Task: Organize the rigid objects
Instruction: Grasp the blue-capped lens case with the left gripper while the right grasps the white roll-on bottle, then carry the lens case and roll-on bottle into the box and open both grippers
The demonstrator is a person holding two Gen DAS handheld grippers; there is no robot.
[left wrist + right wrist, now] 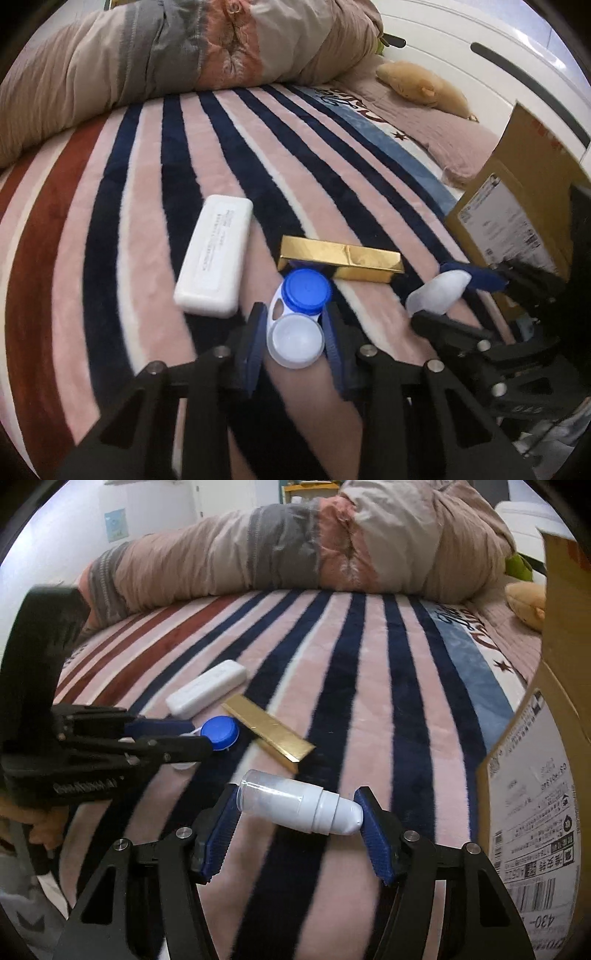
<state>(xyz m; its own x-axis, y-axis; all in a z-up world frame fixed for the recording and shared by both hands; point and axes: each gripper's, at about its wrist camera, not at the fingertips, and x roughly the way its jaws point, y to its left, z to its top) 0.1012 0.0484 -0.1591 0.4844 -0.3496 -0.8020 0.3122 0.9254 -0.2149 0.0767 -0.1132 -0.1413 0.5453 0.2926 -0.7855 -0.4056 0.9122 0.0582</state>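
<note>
Contact-lens case, smooth plastic with a blue cap, lay on the striped plush bed, clamped by the left tool. A rounded white bottle was clamped end-to-end by the right tool; slippage was judged likely on its domed tip.

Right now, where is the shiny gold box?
The gold box lies on the striped blanket, just beyond the blue-capped lens case in the left jaws, right of the white case.
</note>
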